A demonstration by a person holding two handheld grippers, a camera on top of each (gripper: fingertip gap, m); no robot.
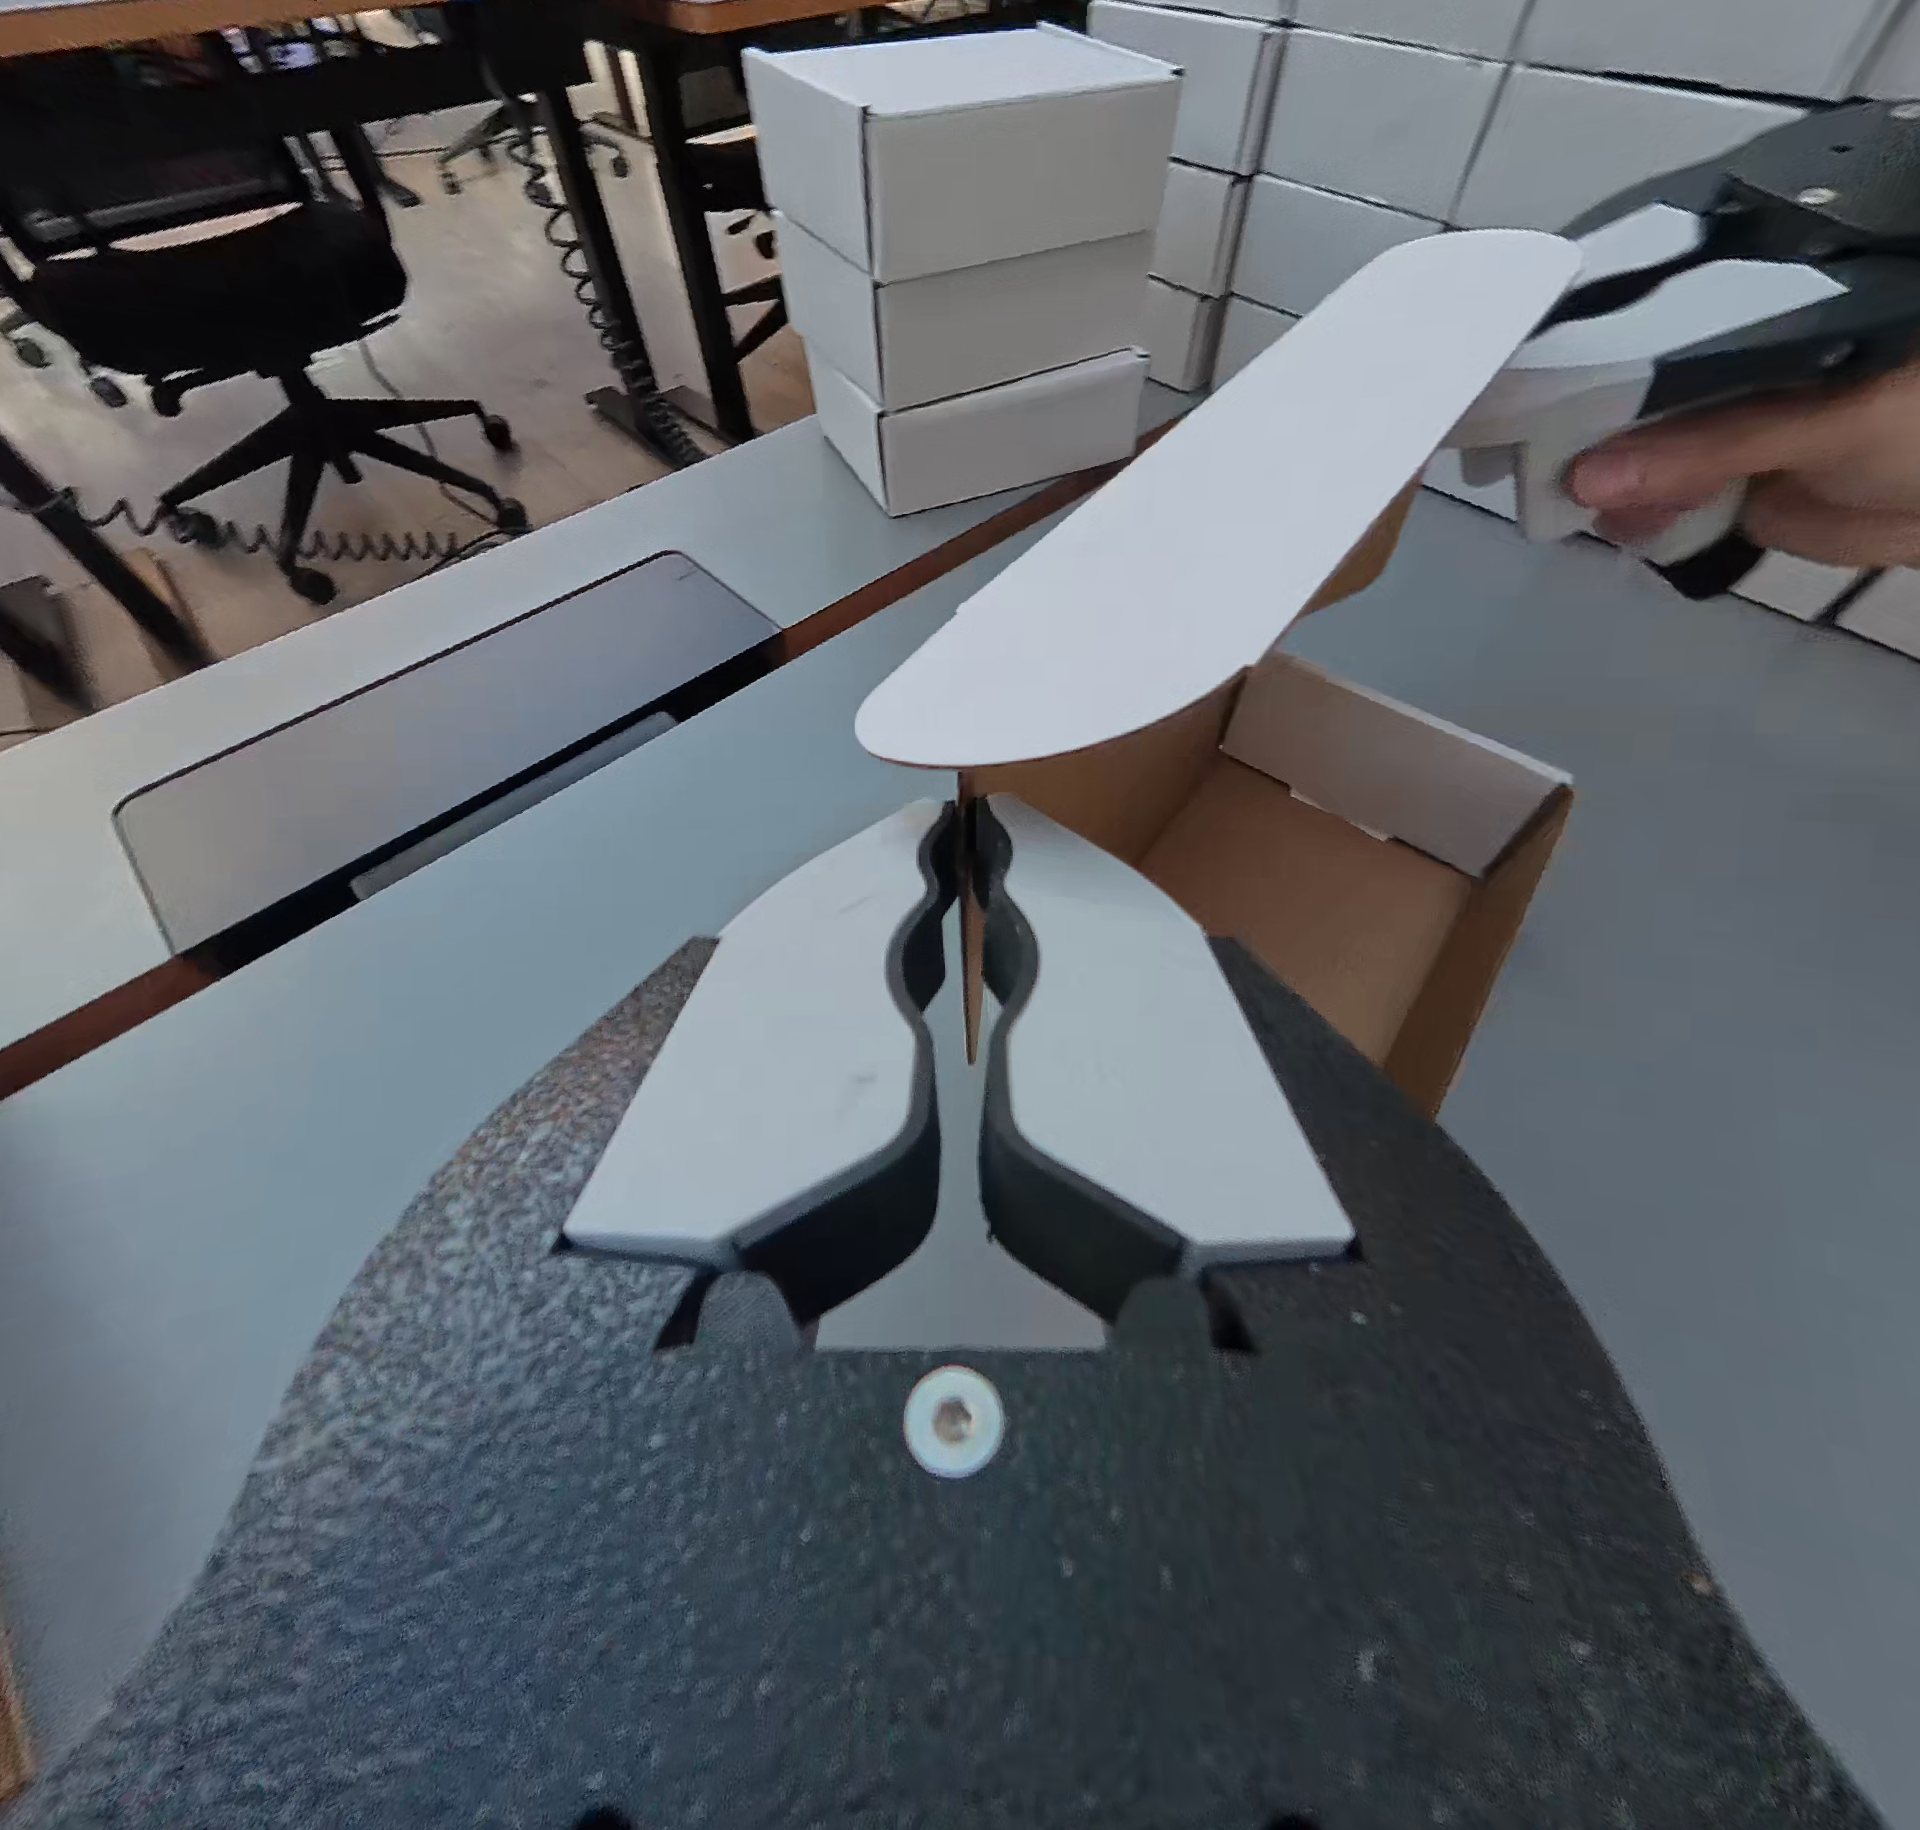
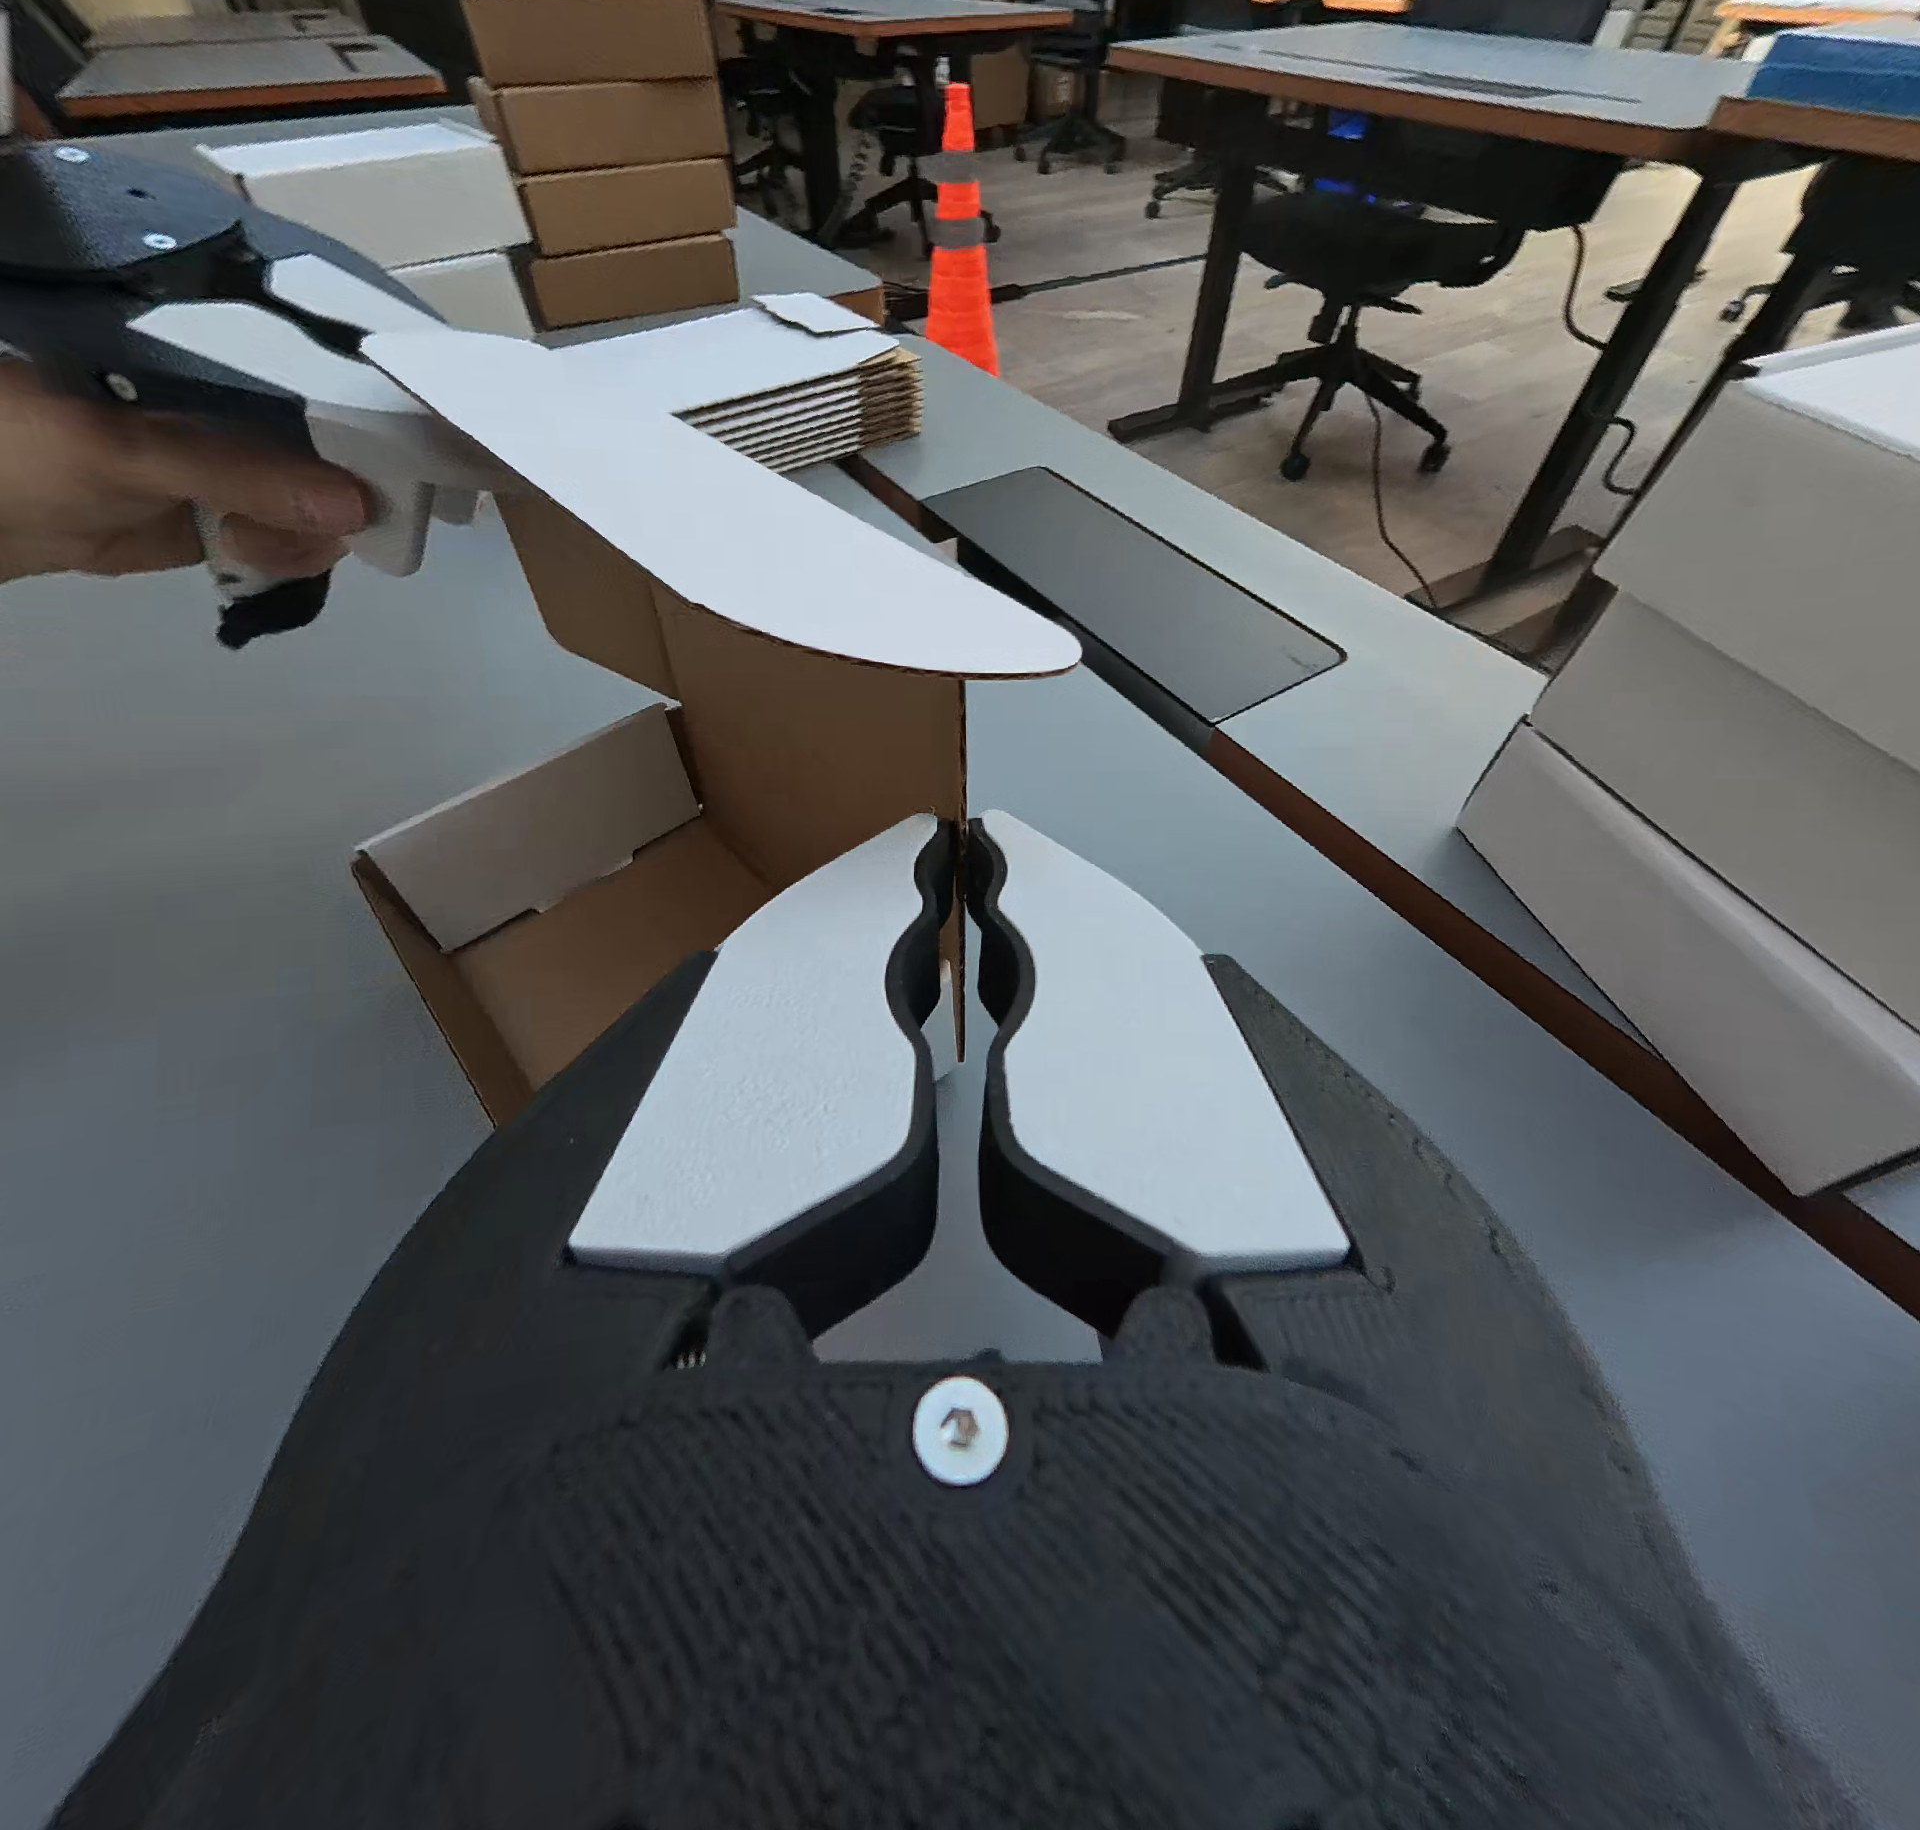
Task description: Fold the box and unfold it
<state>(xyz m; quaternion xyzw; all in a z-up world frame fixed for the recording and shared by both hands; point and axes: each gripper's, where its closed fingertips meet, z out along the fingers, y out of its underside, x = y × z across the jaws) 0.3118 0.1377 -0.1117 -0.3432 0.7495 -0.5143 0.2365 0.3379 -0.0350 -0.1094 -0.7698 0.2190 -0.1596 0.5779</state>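
Note:
An open cardboard box [image 1: 1351, 876], brown inside and white outside, stands on the grey table [image 1: 416, 1105]. Its lid is raised, and the lid's white rounded front flap [image 1: 1195, 533] is folded out level on top. My left gripper [image 1: 971, 835] is shut on the lid's upright left side edge. My right gripper [image 2: 961, 840] is shut on the lid's upright right side edge. Each gripper also shows in the other's view at the far end of the flap: the right gripper [image 1: 1579, 294] and the left gripper [image 2: 353, 336]. The box [image 2: 582, 949] and its flap [image 2: 727, 533] show in the right wrist view too.
Folded white boxes are stacked behind [image 1: 977, 263] and piled along the right [image 1: 1455, 66] [image 2: 1714, 793]. A pile of flat cardboard blanks [image 2: 821, 409] and a stack of brown boxes [image 2: 613, 139] sit at the back. A black panel [image 1: 447, 731] is set into the table. An orange cone [image 2: 961, 242] stands beyond.

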